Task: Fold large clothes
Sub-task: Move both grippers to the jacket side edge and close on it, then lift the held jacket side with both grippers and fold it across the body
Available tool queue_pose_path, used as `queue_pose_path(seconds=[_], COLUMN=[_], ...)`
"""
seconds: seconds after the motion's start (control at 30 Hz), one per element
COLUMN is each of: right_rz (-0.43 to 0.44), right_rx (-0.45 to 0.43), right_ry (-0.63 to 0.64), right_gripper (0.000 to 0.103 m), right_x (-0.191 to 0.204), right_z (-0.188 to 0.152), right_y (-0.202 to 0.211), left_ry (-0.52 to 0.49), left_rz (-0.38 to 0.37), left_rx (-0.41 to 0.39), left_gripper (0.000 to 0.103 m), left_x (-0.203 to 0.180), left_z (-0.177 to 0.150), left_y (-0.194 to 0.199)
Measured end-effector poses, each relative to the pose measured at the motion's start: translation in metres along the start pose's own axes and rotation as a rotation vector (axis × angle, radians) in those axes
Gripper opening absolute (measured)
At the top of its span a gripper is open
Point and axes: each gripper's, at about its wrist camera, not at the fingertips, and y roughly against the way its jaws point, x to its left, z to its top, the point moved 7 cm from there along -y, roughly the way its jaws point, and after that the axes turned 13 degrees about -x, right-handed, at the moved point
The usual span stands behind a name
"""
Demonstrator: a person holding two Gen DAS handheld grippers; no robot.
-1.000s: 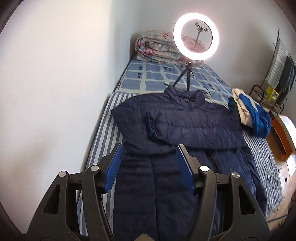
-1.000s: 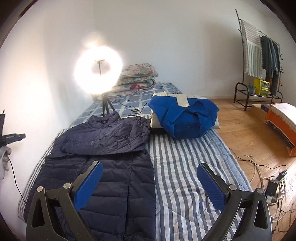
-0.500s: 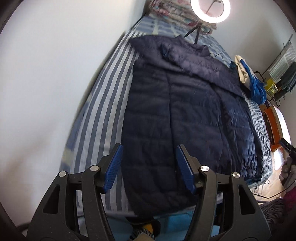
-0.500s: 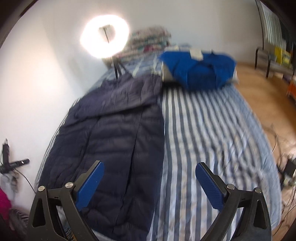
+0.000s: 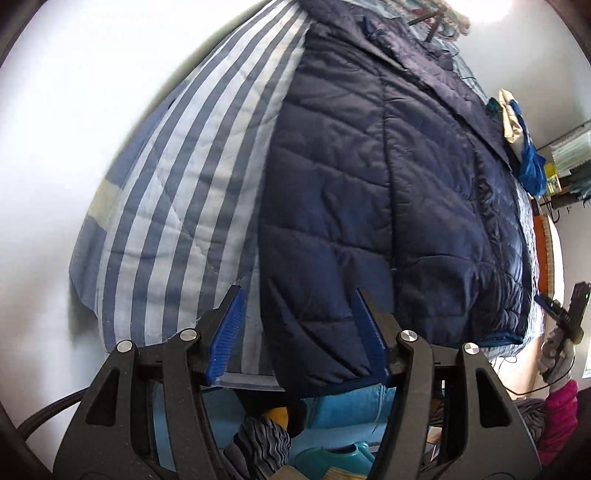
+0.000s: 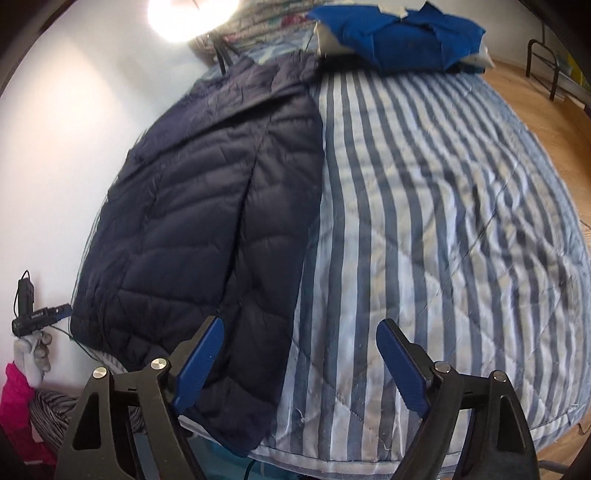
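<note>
A navy quilted jacket (image 5: 369,203) lies flat on the blue-and-white striped quilt (image 5: 177,206) of a bed, one sleeve folded across its chest. Its hem hangs over the near bed edge. My left gripper (image 5: 297,332) is open, pointing steeply down, with the hem's left corner between its blue pads (image 5: 225,332); neither pad presses on it. In the right wrist view the jacket (image 6: 207,206) fills the left half of the quilt (image 6: 443,221). My right gripper (image 6: 301,365) straddles the hem's right corner, its jaws wide and closing, with no pad on the cloth.
A folded blue garment (image 6: 399,40) sits at the far end of the bed beside a lit ring light (image 6: 184,14). A white wall runs along the bed's left side, wooden floor (image 6: 546,92) along its right. A teal object (image 5: 332,454) lies below the bed edge.
Both grippers have dropped and tipped downward toward the near hem of the jacket, which now looms large. The right jaws have narrowed a little. The left jaws keep the same gap.
</note>
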Motion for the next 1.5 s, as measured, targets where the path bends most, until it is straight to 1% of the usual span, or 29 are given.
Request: queue_pose_path(seconds=[0.13, 0.2, 0.27, 0.47, 0.53, 0.57, 0.6, 0.63, 0.67, 0.7, 0.73, 0.77, 0.8, 0.83, 0.9, 1.0, 1.07, 1.27, 1.4, 1.5], right_rz=[0.036, 0.057, 0.077, 0.132, 0.138, 0.144, 0.149, 0.155, 0.162, 0.168, 0.172, 0.178, 0.187, 0.199, 0.192, 0.191, 0.190, 0.193, 0.194, 0.198], right_rx=[0.028, 0.043, 0.056, 0.085, 0.096, 0.111, 0.123, 0.134, 0.147, 0.160, 0.166, 0.171, 0.175, 0.178, 0.169, 0.138, 0.113, 0.026, -0.045, -0.089], right_ry=[-0.029, -0.030, -0.028, -0.063, -0.067, -0.067, -0.067, -0.066, -0.063, -0.057, -0.051, -0.047, -0.048, -0.053, -0.044, -0.030, -0.019, 0.013, 0.028, 0.026], right_gripper=[0.086, 0.082, 0.082, 0.081, 0.079, 0.077, 0.075, 0.073, 0.067, 0.061, 0.058, 0.047, 0.034, 0.031, 0.016, 0.007, 0.005, 0.003, 0.003, 0.002], right_x=[0.000, 0.003, 0.007, 0.013, 0.015, 0.016, 0.017, 0.019, 0.021, 0.024, 0.025, 0.027, 0.028, 0.029, 0.031, 0.034, 0.037, 0.049, 0.057, 0.060], right_z=[-0.006, -0.009, -0.012, -0.017, -0.019, -0.021, -0.023, -0.026, -0.028, -0.030, -0.032, -0.033, -0.034, -0.035, -0.033, -0.026, -0.020, 0.002, 0.021, 0.035], right_y=[-0.006, -0.009, -0.011, -0.020, -0.024, -0.027, -0.030, -0.031, -0.033, -0.035, -0.036, -0.036, -0.035, -0.035, -0.032, -0.026, -0.020, -0.001, 0.016, 0.025], left_ry=[0.050, 0.040, 0.027, 0.023, 0.022, 0.024, 0.024, 0.024, 0.025, 0.023, 0.016, 0.008, 0.001, -0.006, -0.028, -0.043, -0.050, -0.028, 0.001, -0.004], left_rz=[-0.022, -0.030, -0.033, -0.044, -0.052, -0.059, -0.062, -0.067, -0.071, -0.073, -0.071, -0.065, -0.065, -0.069, -0.072, -0.087, -0.090, -0.156, -0.191, -0.202], left_rx=[0.035, 0.053, 0.069, 0.069, 0.068, 0.071, 0.073, 0.075, 0.080, 0.084, 0.088, 0.086, 0.083, 0.077, 0.050, 0.013, -0.011, -0.101, -0.160, -0.202], left_gripper=[0.062, 0.061, 0.062, 0.061, 0.061, 0.056, 0.054, 0.049, 0.042, 0.038, 0.031, 0.023, 0.018, 0.011, 0.008, 0.006, 0.005, 0.004, 0.004, 0.003], left_x=[0.005, 0.002, -0.001, -0.004, -0.005, -0.006, -0.007, -0.008, -0.009, -0.011, -0.013, -0.015, -0.018, -0.022, -0.030, -0.041, -0.048, -0.060, -0.068, -0.078], left_z=[-0.006, -0.010, -0.014, -0.017, -0.016, -0.016, -0.016, -0.015, -0.015, -0.016, -0.016, -0.016, -0.015, -0.014, -0.010, -0.003, 0.002, 0.024, 0.045, 0.062], left_y=[-0.009, -0.013, -0.017, -0.021, -0.021, -0.022, -0.022, -0.023, -0.024, -0.025, -0.026, -0.026, -0.026, -0.026, -0.022, -0.015, -0.009, 0.015, 0.030, 0.040])
